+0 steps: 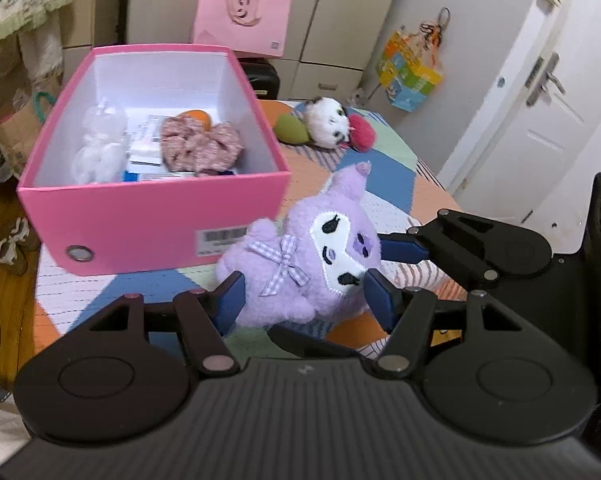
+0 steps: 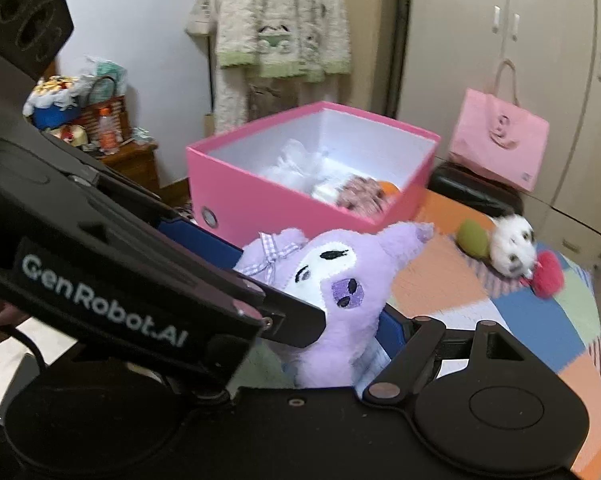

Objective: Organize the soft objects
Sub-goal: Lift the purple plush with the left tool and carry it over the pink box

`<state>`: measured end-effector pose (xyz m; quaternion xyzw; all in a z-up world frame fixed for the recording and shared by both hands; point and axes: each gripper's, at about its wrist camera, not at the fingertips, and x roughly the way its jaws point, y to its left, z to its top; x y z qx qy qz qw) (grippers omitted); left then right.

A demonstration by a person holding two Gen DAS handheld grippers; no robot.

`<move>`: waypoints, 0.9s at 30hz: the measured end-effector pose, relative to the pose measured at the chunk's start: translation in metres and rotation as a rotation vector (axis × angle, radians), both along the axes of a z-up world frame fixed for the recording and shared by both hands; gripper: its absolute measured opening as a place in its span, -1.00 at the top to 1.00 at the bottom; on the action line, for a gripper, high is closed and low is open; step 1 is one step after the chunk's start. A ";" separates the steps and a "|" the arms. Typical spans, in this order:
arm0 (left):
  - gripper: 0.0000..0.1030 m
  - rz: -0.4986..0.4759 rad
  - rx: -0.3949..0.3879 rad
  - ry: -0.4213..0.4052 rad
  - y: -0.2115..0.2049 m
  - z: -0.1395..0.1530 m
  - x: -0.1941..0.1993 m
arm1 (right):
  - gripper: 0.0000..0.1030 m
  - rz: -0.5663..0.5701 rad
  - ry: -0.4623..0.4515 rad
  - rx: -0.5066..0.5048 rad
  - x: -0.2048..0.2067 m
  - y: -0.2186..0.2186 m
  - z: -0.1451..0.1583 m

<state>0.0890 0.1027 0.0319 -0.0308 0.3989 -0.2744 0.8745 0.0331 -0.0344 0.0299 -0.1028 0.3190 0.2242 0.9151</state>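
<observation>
Now | left gripper (image 1: pixel 304 284) jaws pinch purple plush (image 1: pixel 308 256) | right gripper (image 2: pixel 352 316) jaws likewise, partly hidden

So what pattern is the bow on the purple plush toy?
The bow on the purple plush toy is lilac-and-white gingham, clearest in the left wrist view.

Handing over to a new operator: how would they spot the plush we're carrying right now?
Find the pink box on the patchwork bedspread. Just in front of it, the left gripper clamps a purple plush, the only lilac toy, with a white face and gingham bow.
</observation>
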 end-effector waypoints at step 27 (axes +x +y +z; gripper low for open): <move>-0.24 0.049 -0.070 -0.059 0.056 0.042 0.128 | -0.42 0.178 -0.095 0.075 0.131 0.020 0.047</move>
